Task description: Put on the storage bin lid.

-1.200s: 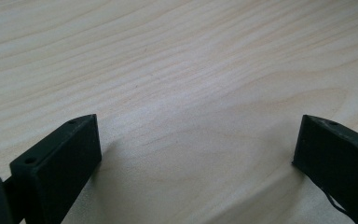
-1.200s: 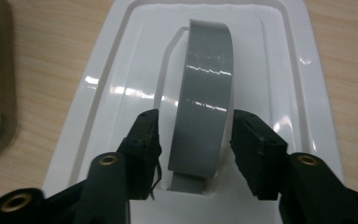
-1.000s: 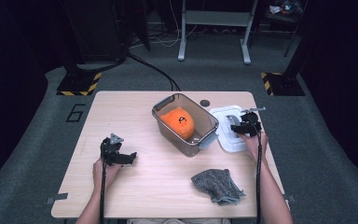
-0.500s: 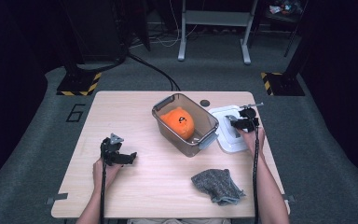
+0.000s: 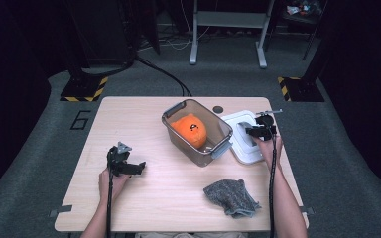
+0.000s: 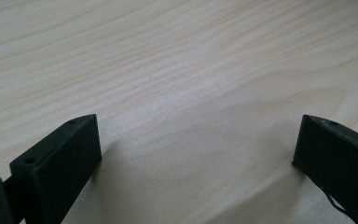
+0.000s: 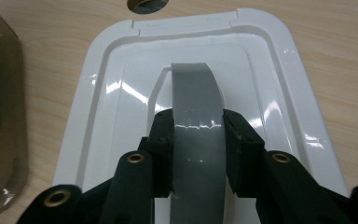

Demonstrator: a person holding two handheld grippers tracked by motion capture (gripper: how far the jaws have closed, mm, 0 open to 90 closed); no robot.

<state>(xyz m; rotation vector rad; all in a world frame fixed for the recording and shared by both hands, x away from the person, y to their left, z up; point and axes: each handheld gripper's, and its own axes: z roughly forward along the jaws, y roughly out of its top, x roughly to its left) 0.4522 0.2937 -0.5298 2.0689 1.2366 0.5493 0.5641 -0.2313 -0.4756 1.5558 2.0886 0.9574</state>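
And we're looking at a lab or recording studio here, not a home. A pale wooden table (image 5: 144, 198) stands alone on grey carpet (image 5: 39, 163), with a number six (image 5: 81, 119) marked on the floor beside it. Black stand bases edged in yellow-and-black hazard tape (image 5: 84, 89) sit at the back, black cables (image 5: 163, 74) snake across, and a grey metal frame (image 5: 228, 29) stands among dark surroundings.

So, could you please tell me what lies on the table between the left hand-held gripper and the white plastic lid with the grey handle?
The clear plastic bin holding an orange plush toy lies between them, as the high view shows.
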